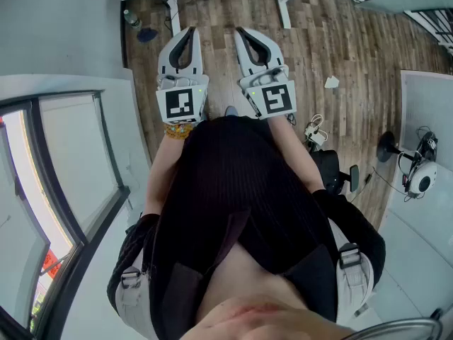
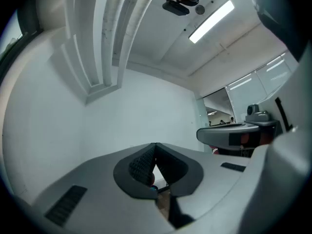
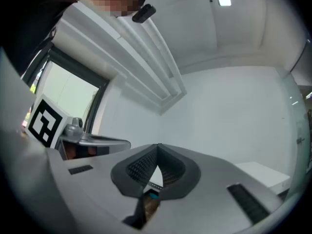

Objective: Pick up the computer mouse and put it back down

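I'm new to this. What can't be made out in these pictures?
- Computer mouse: in no view.
- Brown wooden floor at the person's feet: head view, hidden by the black-clad torso.
- Small white scrap on that floor: head view, too small to identify.
- White table at right: head view, cut off by the edge.

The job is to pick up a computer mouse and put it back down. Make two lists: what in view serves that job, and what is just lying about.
For the job: left hand-held gripper, shut, empty; right hand-held gripper, shut, empty. No mouse shows.

Lying about: paper scrap, cables, bottle, all on the floor.
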